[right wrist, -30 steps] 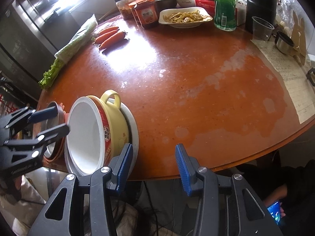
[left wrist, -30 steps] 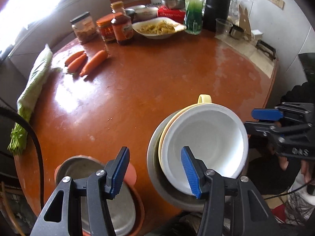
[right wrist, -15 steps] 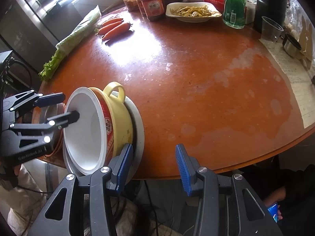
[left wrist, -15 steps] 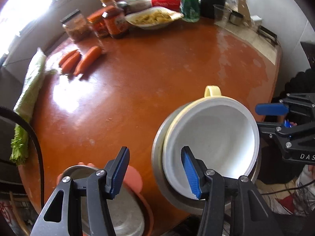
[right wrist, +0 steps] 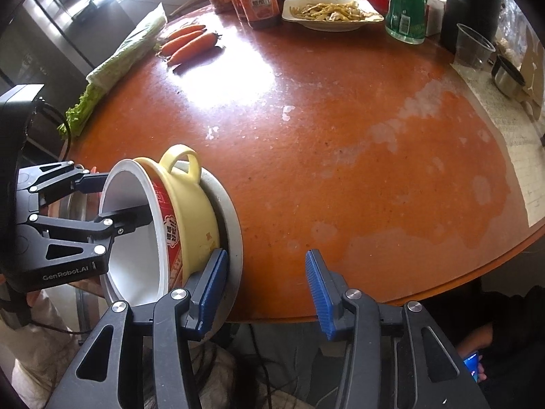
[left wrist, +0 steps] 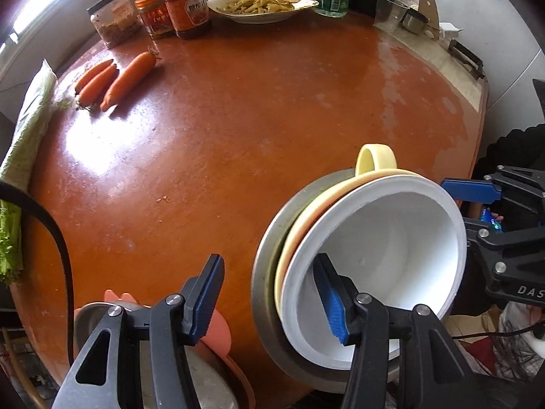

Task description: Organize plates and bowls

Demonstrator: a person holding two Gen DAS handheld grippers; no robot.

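Left wrist view: a stack of dishes is tipped on its side at the near edge of a round orange-brown table (left wrist: 272, 129). The stack is a grey metal plate (left wrist: 264, 272) at the back, a yellow bowl (left wrist: 374, 158) with a loop handle against it, and a white bowl (left wrist: 391, 248) nested inside, its opening facing the camera. The left gripper (left wrist: 270, 298) has its jaws spread apart, one blue pad reaching into the white bowl, the other out over the table, with the stack's rims between them. Below it sits a steel bowl (left wrist: 201, 385) in an orange dish (left wrist: 218, 330).

From the right wrist view, the right gripper (right wrist: 265, 288) is also spread wide, one pad against the back of the metal plate, the other well clear over the table. Farther off lie three carrots (left wrist: 112, 80), a leafy green vegetable (right wrist: 119, 63), sauce jars (left wrist: 187, 6) and a plate of food (right wrist: 332, 13).
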